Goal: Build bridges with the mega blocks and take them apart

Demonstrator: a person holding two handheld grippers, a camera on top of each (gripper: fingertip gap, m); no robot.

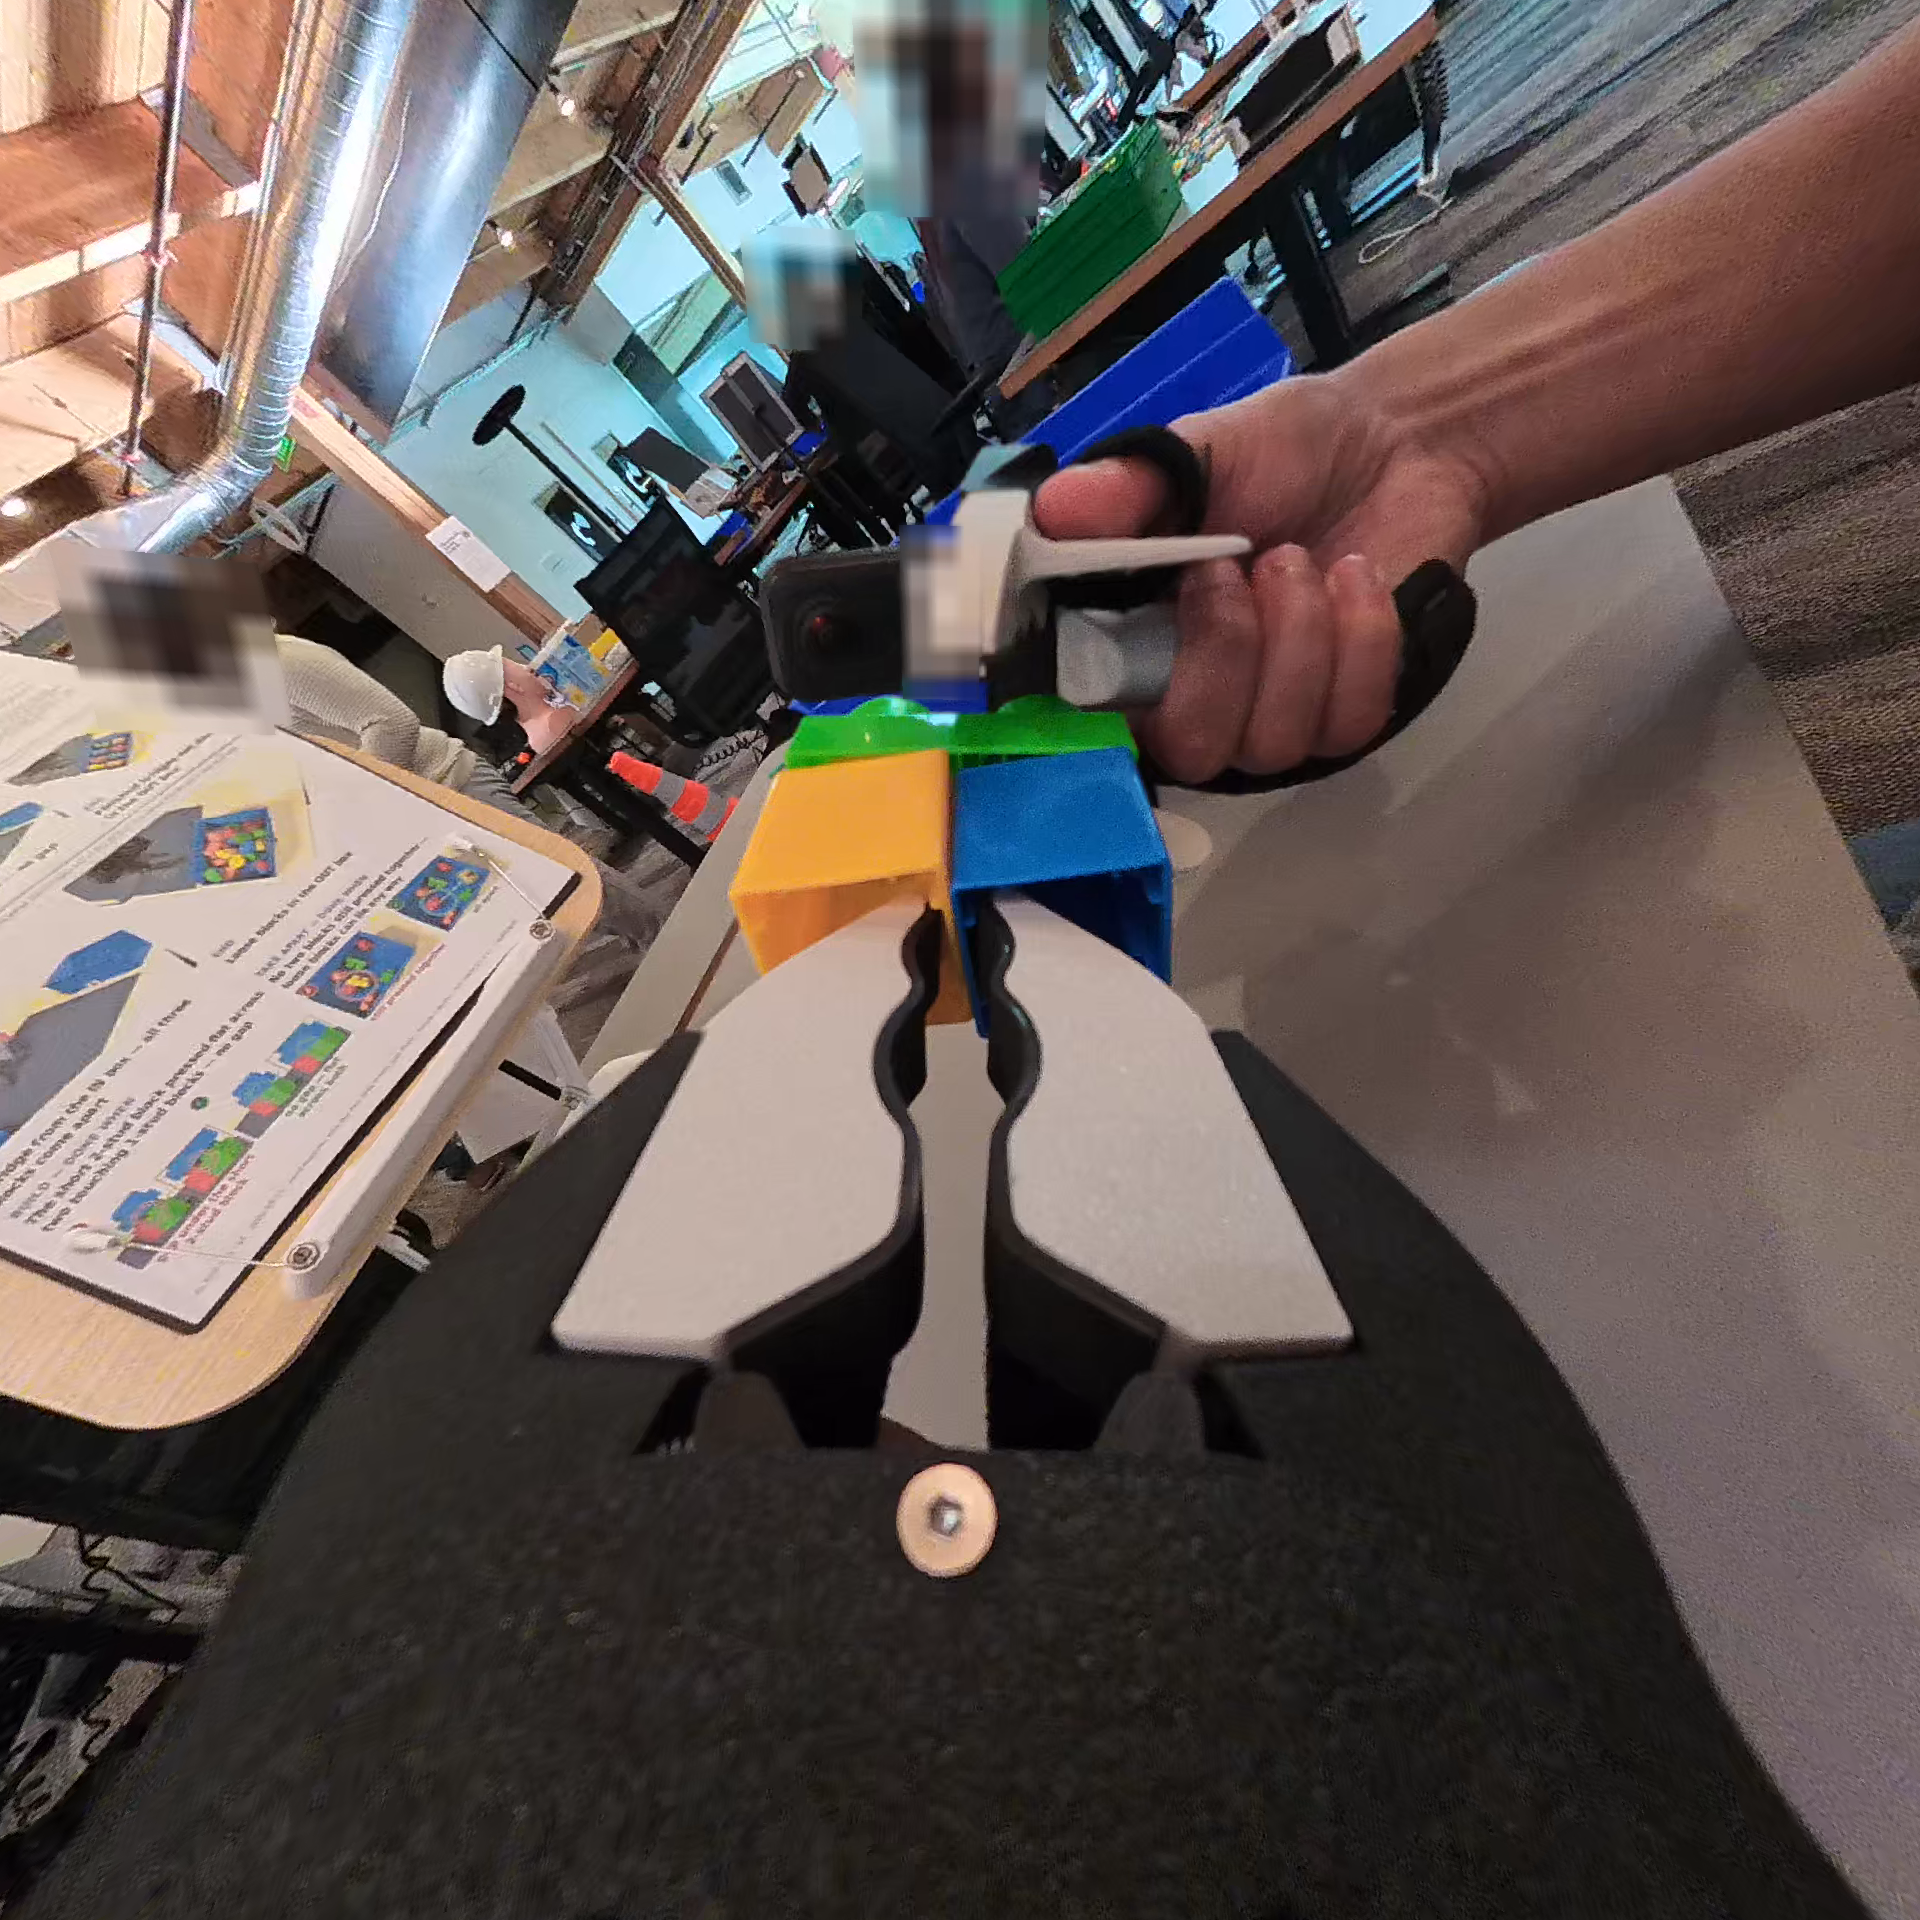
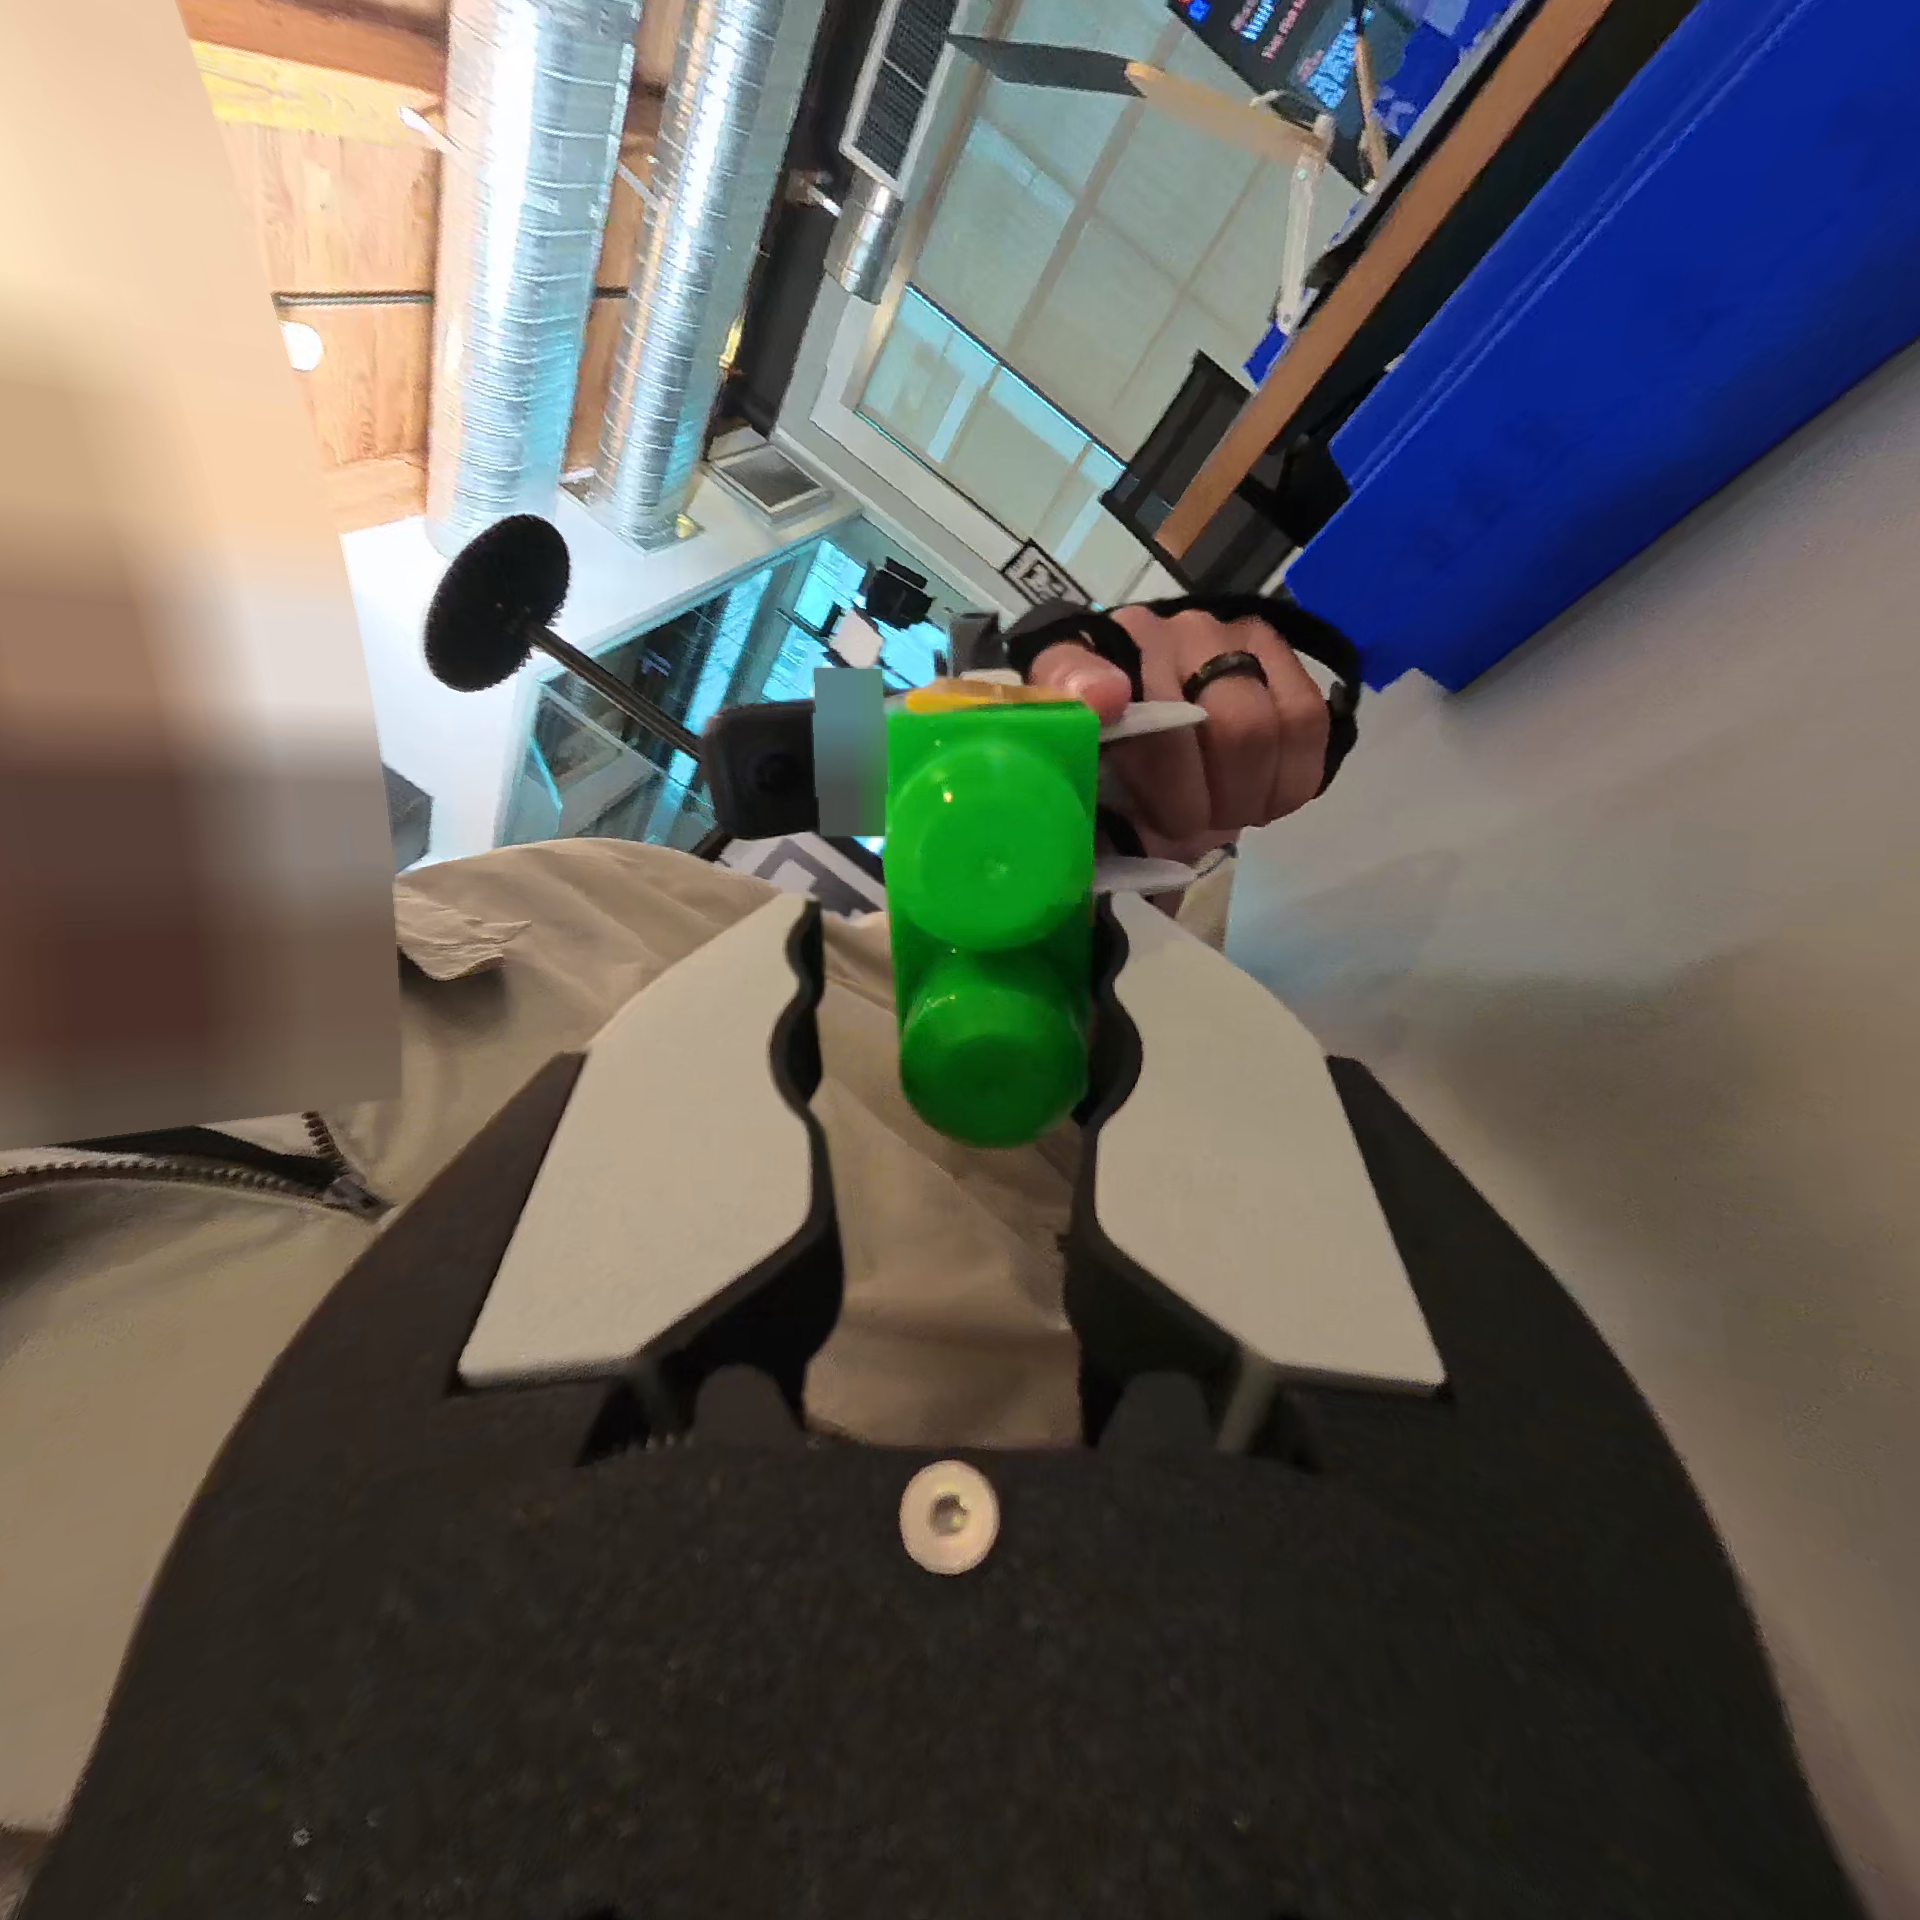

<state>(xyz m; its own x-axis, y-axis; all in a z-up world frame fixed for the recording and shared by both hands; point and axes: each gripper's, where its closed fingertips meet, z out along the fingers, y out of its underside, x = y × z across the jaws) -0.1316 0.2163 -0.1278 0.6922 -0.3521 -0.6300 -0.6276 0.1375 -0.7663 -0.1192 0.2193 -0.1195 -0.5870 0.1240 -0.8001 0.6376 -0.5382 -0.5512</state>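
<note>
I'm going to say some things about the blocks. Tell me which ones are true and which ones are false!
1. The green block has two round bumps. True.
2. A red block sits next to the yellow block. False: the block beside it is a blue block.
3. The left gripper pinches the yellow block and the blue block right where they meet. True.
4. The big bin on the table is orange. False: it is blue.
</note>
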